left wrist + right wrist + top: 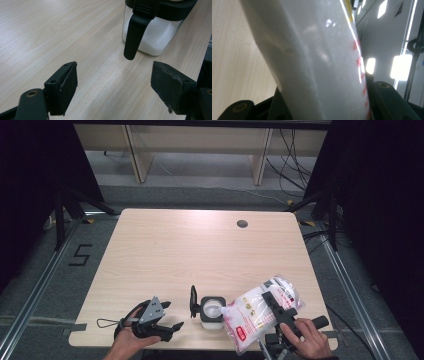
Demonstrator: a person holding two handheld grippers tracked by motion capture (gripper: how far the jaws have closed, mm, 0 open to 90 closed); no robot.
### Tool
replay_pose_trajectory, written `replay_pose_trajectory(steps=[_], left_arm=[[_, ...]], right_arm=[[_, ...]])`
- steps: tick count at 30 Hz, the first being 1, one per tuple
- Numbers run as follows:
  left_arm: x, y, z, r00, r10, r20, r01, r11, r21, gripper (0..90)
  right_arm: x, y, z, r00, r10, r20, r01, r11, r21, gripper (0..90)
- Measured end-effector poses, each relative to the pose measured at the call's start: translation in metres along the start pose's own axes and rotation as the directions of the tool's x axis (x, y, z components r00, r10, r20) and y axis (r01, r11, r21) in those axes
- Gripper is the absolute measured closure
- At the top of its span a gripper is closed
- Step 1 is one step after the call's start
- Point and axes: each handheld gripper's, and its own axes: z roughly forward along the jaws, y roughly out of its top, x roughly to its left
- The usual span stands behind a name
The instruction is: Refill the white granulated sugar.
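Right gripper (pixel 274 306) clamps a tilted white bag (pixel 257 312) over open jar (pixel 212 312) on the surface (pixel 190 250); left gripper (pixel 167 316) wide open, empty, beside it.

At the lower left of the high view, the left gripper (pixel 172 319) is matte black, topped by a grey three-cornered plate, with a thin black cable looping off its left side. In its own view, blocky black jaws with worn, fraying pad edges and brass-coloured pivot pins. At lower right, the right gripper (pixel 270 301) is black, with a rounded handle; both forearms bare.
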Motion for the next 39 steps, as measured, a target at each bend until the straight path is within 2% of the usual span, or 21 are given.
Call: replay_pose_trajectory(steps=[1, 2, 3, 4, 6, 8, 15, 18, 22, 27, 28, 29, 30, 32, 33, 34, 35, 36, 37, 38, 39], left_arm=[[-0.001, 0.000, 0.001, 0.9999, -0.013, -0.008, 0.013, 0.9999, -0.003, 21.1], [-0.001, -0.001, 0.000, 0.9999, -0.013, -0.007, 0.013, 0.9999, 0.001, 21.1], [-0.001, -0.001, 0.000, 0.9999, -0.014, -0.008, 0.014, 0.9999, 0.004, 21.1], [-0.001, 0.000, 0.000, 0.9999, -0.008, -0.007, 0.008, 1.0000, -0.004, 21.1], [0.000, 0.000, 0.000, 1.0000, -0.001, -0.004, 0.001, 1.0000, -0.003, 21.1], [-0.001, -0.001, 0.000, 0.9999, -0.014, -0.007, 0.014, 0.9999, 0.002, 21.1], [0.000, 0.000, -0.001, 1.0000, 0.006, -0.006, -0.006, 1.0000, 0.005, 21.4], [-0.002, 0.000, 0.000, 0.9997, -0.022, -0.001, 0.022, 0.9997, -0.005, 21.4], [0.000, 0.000, -0.001, 1.0000, -0.006, -0.005, 0.006, 1.0000, 0.006, 21.4], [-0.001, 0.000, 0.000, 0.9997, -0.023, 0.003, 0.023, 0.9996, -0.015, 21.4], [-0.001, 0.001, 0.000, 0.9997, -0.024, 0.001, 0.024, 0.9997, -0.009, 21.4], [-0.002, 0.001, 0.000, 0.9998, -0.018, -0.007, 0.018, 0.9998, -0.007, 21.5], [-0.001, 0.001, 0.000, 1.0000, 0.000, -0.004, 0.000, 1.0000, -0.007, 21.5], [0.000, 0.000, -0.001, 1.0000, -0.004, -0.005, 0.004, 1.0000, -0.004, 21.5], [-0.002, 0.000, 0.001, 0.9994, -0.033, 0.002, 0.033, 0.9992, -0.023, 21.5], [0.000, 0.000, -0.001, 0.9999, -0.016, -0.003, 0.016, 0.9999, -0.006, 21.5], [0.001, 0.001, -0.002, 1.0000, 0.004, 0.000, -0.004, 1.0000, -0.003, 21.5], [0.001, 0.001, -0.002, 0.9999, 0.011, -0.004, -0.011, 0.9999, -0.002, 21.4], [-0.002, 0.001, 0.000, 0.9996, -0.026, -0.005, 0.026, 0.9996, -0.015, 21.5], [-0.002, 0.001, 0.000, 0.9998, -0.021, -0.006, 0.021, 0.9997, -0.010, 21.5], [-0.002, 0.000, 0.000, 0.9997, -0.024, -0.004, 0.024, 0.9996, -0.013, 21.4]], right_arm=[[0.002, -0.001, 0.000, 0.9994, 0.027, -0.020, -0.026, 1.000, 0.012, 57.2], [-0.002, 0.000, -0.001, 0.9997, -0.009, -0.025, 0.009, 1.000, 0.014, 57.2], [0.000, -0.001, -0.001, 0.9989, 0.025, -0.040, -0.024, 0.999, 0.030, 57.3], [0.000, -0.002, 0.001, 0.9995, 0.024, -0.022, -0.024, 1.000, -0.005, 57.3], [0.000, -0.002, 0.001, 0.9989, 0.022, -0.041, -0.022, 1.000, 0.000, 57.3], [0.003, -0.003, 0.001, 0.9951, 0.063, -0.075, -0.062, 0.998, 0.014, 57.5], [0.007, -0.005, 0.005, 0.9942, 0.082, -0.070, -0.084, 0.996, -0.015, 58.8], [0.009, -0.006, 0.005, 0.9878, 0.128, -0.089, -0.129, 0.992, -0.007, 59.2], [0.009, -0.009, 0.007, 0.9841, 0.144, -0.103, -0.148, 0.988, -0.030, 59.5], [0.013, -0.011, 0.008, 0.9634, 0.228, -0.141, -0.235, 0.971, -0.037, 60.1], [0.011, -0.011, 0.008, 0.9699, 0.202, -0.136, -0.210, 0.977, -0.048, 60.2], [0.012, -0.011, 0.009, 0.9668, 0.211, -0.144, -0.221, 0.974, -0.055, 60.3], [0.015, -0.011, 0.010, 0.9540, 0.254, -0.159, -0.266, 0.962, -0.059, 60.5], [0.013, -0.012, 0.011, 0.9592, 0.237, -0.155, -0.249, 0.966, -0.068, 60.8], [0.015, -0.012, 0.011, 0.9438, 0.281, -0.173, -0.296, 0.953, -0.064, 60.9], [0.014, -0.013, 0.012, 0.9445, 0.280, -0.171, -0.296, 0.952, -0.075, 61.1], [0.017, -0.013, 0.012, 0.9217, 0.341, -0.186, -0.357, 0.932, -0.063, 61.2], [0.013, -0.015, 0.013, 0.9327, 0.310, -0.185, -0.328, 0.941, -0.080, 61.5], [0.017, -0.015, 0.012, 0.9075, 0.373, -0.193, -0.391, 0.918, -0.064, 61.5], [0.014, -0.015, 0.012, 0.9080, 0.365, -0.206, -0.387, 0.919, -0.075, 61.8], [0.013, -0.016, 0.014, 0.9186, 0.341, -0.200, -0.363, 0.928, -0.083, 61.9]])
